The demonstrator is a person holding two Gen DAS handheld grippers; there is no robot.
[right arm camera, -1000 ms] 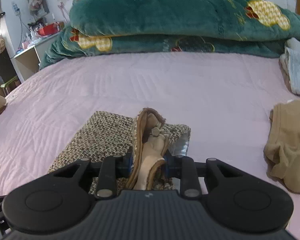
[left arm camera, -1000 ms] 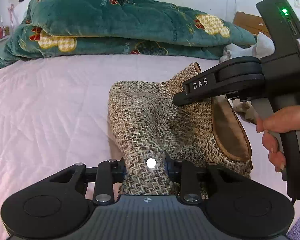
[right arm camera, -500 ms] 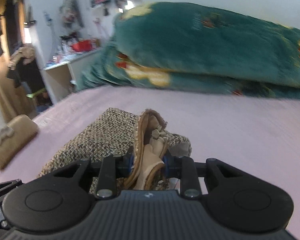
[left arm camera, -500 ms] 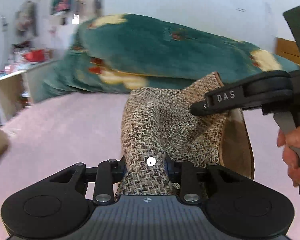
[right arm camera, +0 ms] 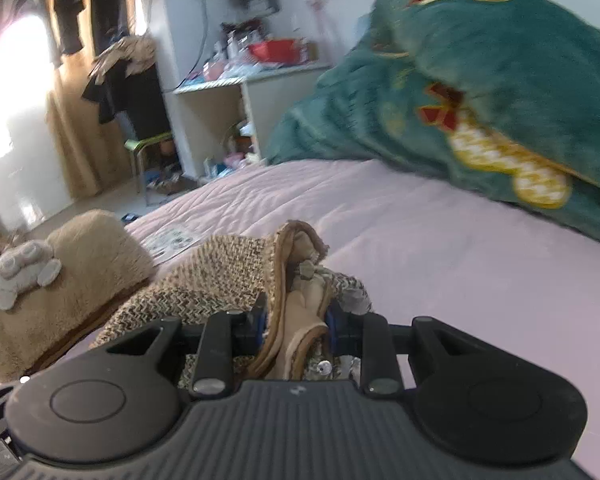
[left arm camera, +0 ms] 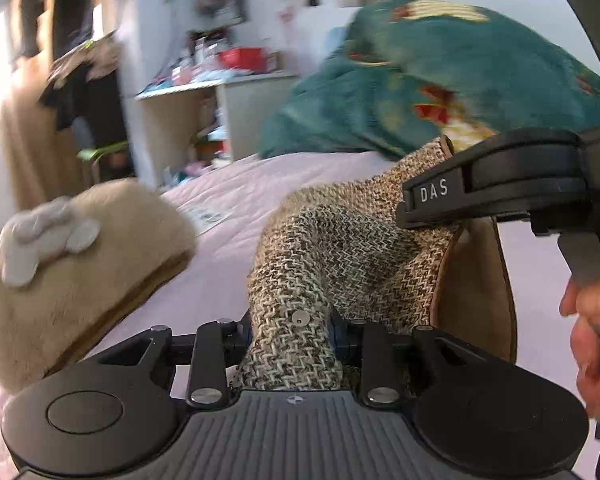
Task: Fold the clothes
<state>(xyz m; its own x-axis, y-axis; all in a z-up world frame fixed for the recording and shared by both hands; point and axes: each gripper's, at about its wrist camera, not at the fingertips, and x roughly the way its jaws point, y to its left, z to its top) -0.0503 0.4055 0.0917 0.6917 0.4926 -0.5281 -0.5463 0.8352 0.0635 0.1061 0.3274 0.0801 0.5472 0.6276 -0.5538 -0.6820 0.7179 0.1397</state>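
A folded tweed garment (left arm camera: 340,256) with a tan lining hangs lifted above the pink bed (left arm camera: 228,208). My left gripper (left arm camera: 292,330) is shut on one bunched end of it, where a small round button shows. My right gripper (right arm camera: 296,326) is shut on the other end (right arm camera: 220,276), pinching the tan lining edge and collar. In the left wrist view the right gripper's black body (left arm camera: 496,176) lies across the garment from the right, held by a person's hand (left arm camera: 592,328). The garment stretches between the two grippers.
A folded fluffy beige garment (left arm camera: 60,276) with pale patches lies at the bed's left edge (right arm camera: 52,292). A folded green blanket (right arm camera: 480,92) is piled at the back right. Beyond the bed stand a cluttered white desk (right arm camera: 236,92), hanging clothes and a green stool.
Both grippers have swung to the left across the bed with the tweed garment held between them. The fluffy beige garment and the desk have come into view; the blanket has slid right.
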